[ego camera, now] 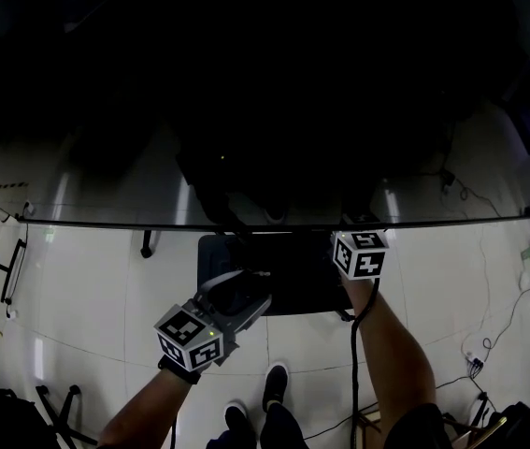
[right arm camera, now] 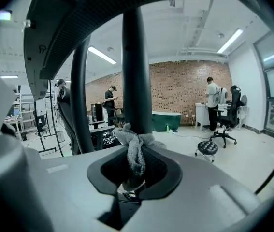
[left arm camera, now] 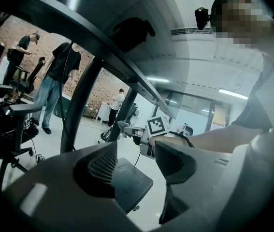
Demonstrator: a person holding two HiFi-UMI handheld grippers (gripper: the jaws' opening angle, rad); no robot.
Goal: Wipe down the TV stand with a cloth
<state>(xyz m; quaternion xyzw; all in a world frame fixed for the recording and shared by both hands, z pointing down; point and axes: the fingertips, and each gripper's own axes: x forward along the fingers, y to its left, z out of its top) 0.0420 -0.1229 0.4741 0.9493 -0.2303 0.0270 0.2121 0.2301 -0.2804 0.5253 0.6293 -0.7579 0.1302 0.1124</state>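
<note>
From the head view, the dark TV (ego camera: pixel 265 110) fills the top and the stand's black base plate (ego camera: pixel 293 274) lies on the white floor below its edge. My left gripper (ego camera: pixel 261 300) hovers over the plate's near left corner; its jaws are open with nothing between them, and the plate (left arm camera: pixel 129 182) shows through the gap in the left gripper view (left arm camera: pixel 136 161). My right gripper (right arm camera: pixel 135 164) is shut on a grey cloth (right arm camera: pixel 137 149) right against the stand's black post (right arm camera: pixel 137 66). Its marker cube (ego camera: pixel 360 253) sits at the plate's far right, the jaws hidden under the TV edge.
A second stand leg (left arm camera: pixel 81 100) slants up at the left. Cables (ego camera: pixel 498 325) trail on the floor at the right. Several people, office chairs, a round stool (right arm camera: pixel 207 148) and a green tub (right arm camera: pixel 165 120) stand farther back in the room. My shoes (ego camera: pixel 274 386) are near the plate.
</note>
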